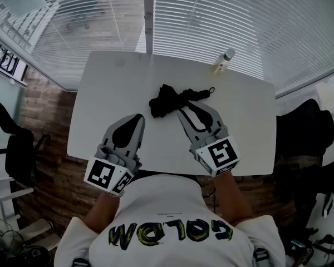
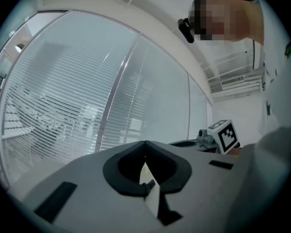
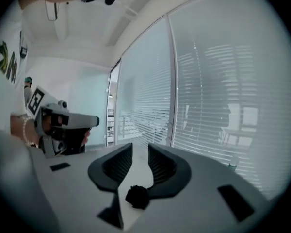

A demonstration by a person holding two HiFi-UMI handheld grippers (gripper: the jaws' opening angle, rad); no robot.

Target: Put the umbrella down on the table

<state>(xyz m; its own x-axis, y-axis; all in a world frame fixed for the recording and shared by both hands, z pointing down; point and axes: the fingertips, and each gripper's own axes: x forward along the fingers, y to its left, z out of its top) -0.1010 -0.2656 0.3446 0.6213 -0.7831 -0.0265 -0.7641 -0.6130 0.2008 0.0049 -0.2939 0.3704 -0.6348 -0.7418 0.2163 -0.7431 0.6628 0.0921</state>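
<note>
**Three Views, One Window**

From the head we are looking steeply down on the table [image 1: 100, 110], with the blinds [image 1: 211, 15] at twelve o'clock. Riding the left gripper [image 1: 138, 118] and right gripper [image 1: 196, 111], we are looking nearly level along the jaws, close up, toward those blinds. Each view is catching the other gripper, at three and nine o'clock.

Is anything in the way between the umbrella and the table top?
Nothing visible. The umbrella already lies on the table; the bottle stands apart at the far edge. The right gripper has its jaws apart, gripping nothing.
</note>
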